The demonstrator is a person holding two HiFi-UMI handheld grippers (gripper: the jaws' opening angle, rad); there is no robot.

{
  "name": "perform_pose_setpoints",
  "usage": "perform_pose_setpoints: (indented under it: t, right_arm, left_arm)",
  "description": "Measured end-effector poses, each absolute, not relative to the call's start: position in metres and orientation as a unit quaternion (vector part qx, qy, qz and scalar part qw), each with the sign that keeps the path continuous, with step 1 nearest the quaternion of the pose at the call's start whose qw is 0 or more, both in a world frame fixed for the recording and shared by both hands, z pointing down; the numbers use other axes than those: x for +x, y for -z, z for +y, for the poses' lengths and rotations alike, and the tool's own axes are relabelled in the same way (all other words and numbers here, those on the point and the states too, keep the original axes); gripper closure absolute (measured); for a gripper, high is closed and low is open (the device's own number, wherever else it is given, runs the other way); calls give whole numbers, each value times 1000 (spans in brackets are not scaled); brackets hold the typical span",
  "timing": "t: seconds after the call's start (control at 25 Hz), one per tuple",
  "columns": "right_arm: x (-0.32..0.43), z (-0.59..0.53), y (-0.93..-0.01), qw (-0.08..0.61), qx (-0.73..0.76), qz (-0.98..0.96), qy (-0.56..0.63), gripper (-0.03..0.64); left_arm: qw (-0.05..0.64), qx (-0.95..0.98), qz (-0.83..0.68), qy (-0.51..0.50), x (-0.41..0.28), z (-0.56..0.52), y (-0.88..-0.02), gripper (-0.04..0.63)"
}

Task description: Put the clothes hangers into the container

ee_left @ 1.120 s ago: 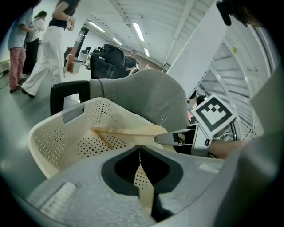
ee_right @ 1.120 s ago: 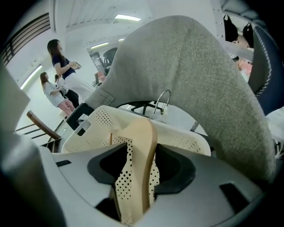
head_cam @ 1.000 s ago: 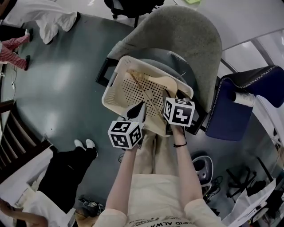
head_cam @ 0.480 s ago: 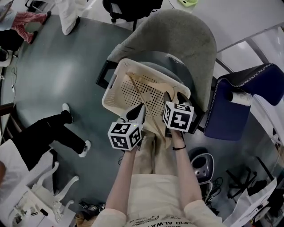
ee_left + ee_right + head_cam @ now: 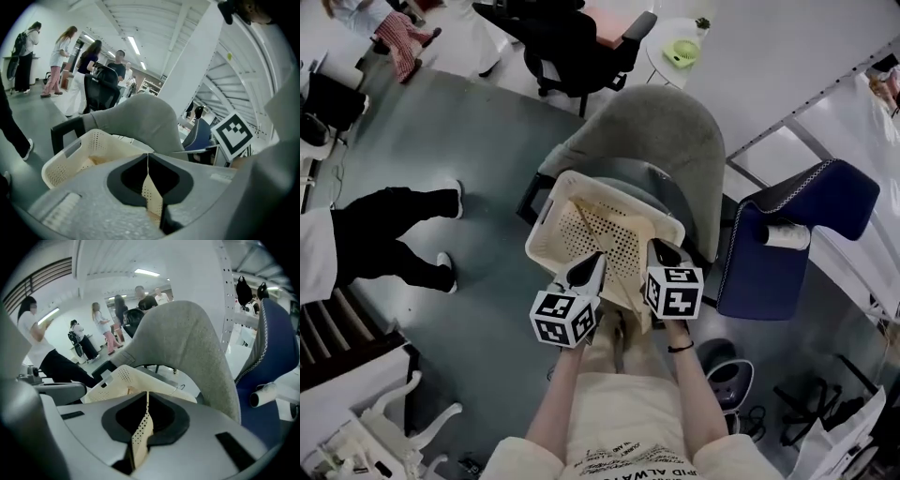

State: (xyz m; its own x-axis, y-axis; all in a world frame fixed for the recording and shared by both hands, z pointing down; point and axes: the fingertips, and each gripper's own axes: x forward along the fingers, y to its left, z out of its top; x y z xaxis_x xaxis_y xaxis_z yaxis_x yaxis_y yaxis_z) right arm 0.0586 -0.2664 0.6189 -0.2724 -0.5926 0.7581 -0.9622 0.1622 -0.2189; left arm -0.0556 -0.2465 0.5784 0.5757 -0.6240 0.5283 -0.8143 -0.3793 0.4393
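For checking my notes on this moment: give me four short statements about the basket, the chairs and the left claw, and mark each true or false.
1. The basket sits on the seat of the gray chair. True.
2. The basket is empty. False: wooden hangers lie inside it.
3. A blue chair stands beside the gray chair, on the person's right. True.
4. The left claw grips a hanger. False: its jaws are together with nothing between them, near the basket's near edge.
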Motion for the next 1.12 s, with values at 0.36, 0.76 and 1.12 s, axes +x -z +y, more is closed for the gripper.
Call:
perform_pose_setpoints:
  t: [0.36,0.76,1.12]
  right_arm:
    - [53,-275,-546,179,517,-773,-321,613]
    - [49,-277,-465,132,475,-831,-258,614]
    - [53,-264,-404,85,467,-854,-213,614]
  left_arm:
    - [285,849,-428,-120,-53,-247,-513,572]
    - [223,865,-440,-89,-61,-250,-449,572]
    - [163,872,-459,-55,-75,-253,-385,572]
